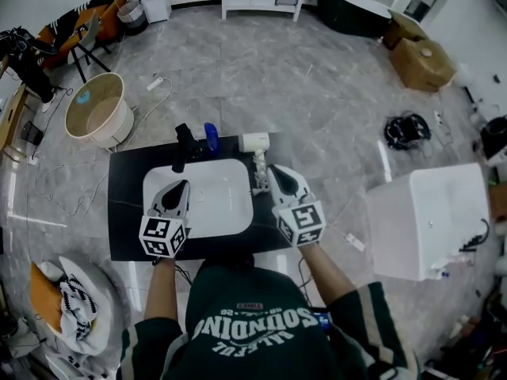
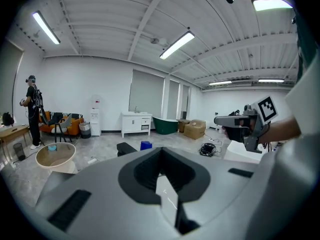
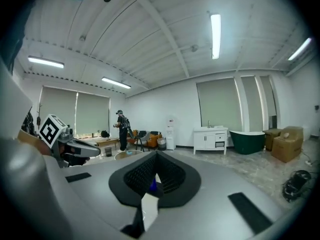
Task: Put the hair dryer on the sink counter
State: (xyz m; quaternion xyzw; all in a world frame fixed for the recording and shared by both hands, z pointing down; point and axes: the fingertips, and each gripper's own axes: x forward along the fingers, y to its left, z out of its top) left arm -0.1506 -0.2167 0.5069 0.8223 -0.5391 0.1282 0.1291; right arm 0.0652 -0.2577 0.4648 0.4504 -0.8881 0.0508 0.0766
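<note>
With the hair dryer (image 1: 255,142) apparently set behind the sink (image 1: 210,182), the left gripper (image 1: 182,187) and right gripper (image 1: 274,171), jaws pressed together, empty, need only withdraw.

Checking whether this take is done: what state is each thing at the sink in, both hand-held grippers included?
hair dryer: lying on the sink counter at its far right corner, not held.
left hand-held gripper: jaws together, empty, above the basin.
right hand-held gripper: jaws together, empty, beside the basin.
basin: nothing visible in it.
blue bottle: at the counter's far edge, untouched.
</note>
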